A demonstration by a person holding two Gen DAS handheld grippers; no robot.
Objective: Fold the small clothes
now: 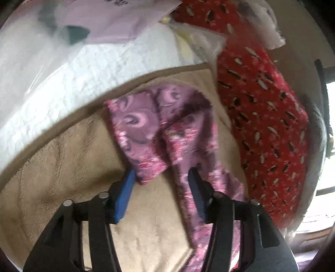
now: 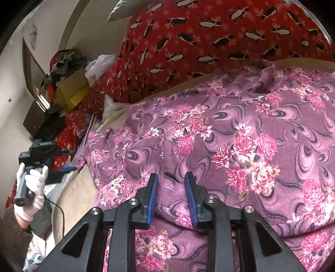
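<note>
A purple garment with pink flowers (image 2: 230, 146) lies spread on a beige fleece blanket (image 1: 62, 163). In the left wrist view its sleeve end (image 1: 146, 134) hangs and folds in front of my left gripper (image 1: 161, 177), which is open, its fingers on either side of the cloth edge. My right gripper (image 2: 170, 180) hovers low over the garment's body with its jaws apart and nothing between them. The left gripper also shows in the right wrist view (image 2: 62, 163), held by a white-gloved hand (image 2: 33, 188) at the garment's left edge.
A red patterned quilt (image 1: 261, 108) lies along the far side, also in the right wrist view (image 2: 199, 41). A white quilted cover (image 1: 73, 71) and a lilac sheet (image 1: 117, 18) lie behind. A yellow cardboard box (image 2: 73, 92) and piled clutter stand at the left.
</note>
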